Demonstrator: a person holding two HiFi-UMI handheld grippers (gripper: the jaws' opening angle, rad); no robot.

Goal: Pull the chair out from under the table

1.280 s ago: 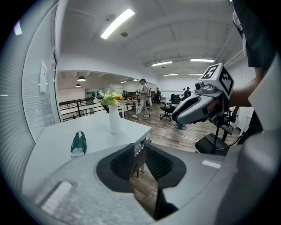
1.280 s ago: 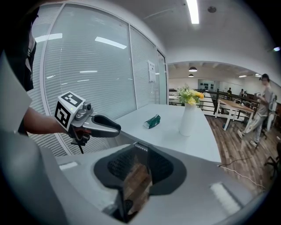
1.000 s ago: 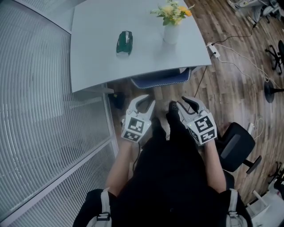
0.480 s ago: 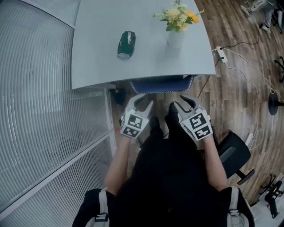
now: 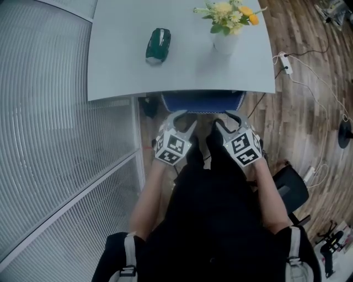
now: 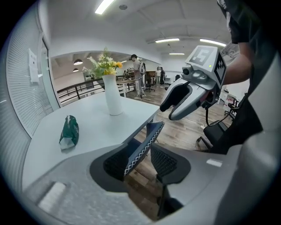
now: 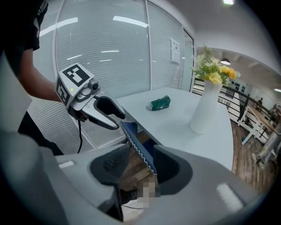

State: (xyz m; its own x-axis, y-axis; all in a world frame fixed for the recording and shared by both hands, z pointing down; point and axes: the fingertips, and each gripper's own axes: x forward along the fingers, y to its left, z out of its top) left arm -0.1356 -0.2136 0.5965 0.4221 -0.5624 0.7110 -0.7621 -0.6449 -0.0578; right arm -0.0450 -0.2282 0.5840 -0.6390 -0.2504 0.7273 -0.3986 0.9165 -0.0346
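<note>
Chair: here it is, the blue chair (image 5: pixel 203 101), tucked under the near edge of the table (image 5: pixel 121 66), with only the top of its back poking out (a white zigzag stitch runs along that rim).
Left gripper: the left gripper (image 5: pixel 185 118) sits at the left end of the chair back. Its jaws have just been opening and now stand wide apart. The stitched rim runs up between them, close to the left pad and clear of the right one, so nothing is clamped.
Right gripper: the right gripper (image 5: pixel 226 118) is at the right end of the same rim, pointing steeply down. Its jaws have also just been opening and stand wide, with the rim slanting through the gap between the two dark pads. No grip here either.
Pairing: the two grippers are side by side and near each other, one on each side of the person's legs, both aimed at the chair back.
Tabletop: a green packet (image 5: pixel 158 45) lies flat left of centre. A white vase (image 5: pixel 226 41) of yellow and white flowers (image 5: pixel 227 11) stands upright near the right corner, well apart from the packet.
Floor: wood boards (image 5: pixel 298 110), with a white power strip (image 5: pixel 284 61) and its cable to the right of the table, and a black office chair (image 5: pixel 292 190) beside the person's right arm.
Left side: a glass wall with blinds (image 5: pixel 55 137) runs right along the table.
</note>
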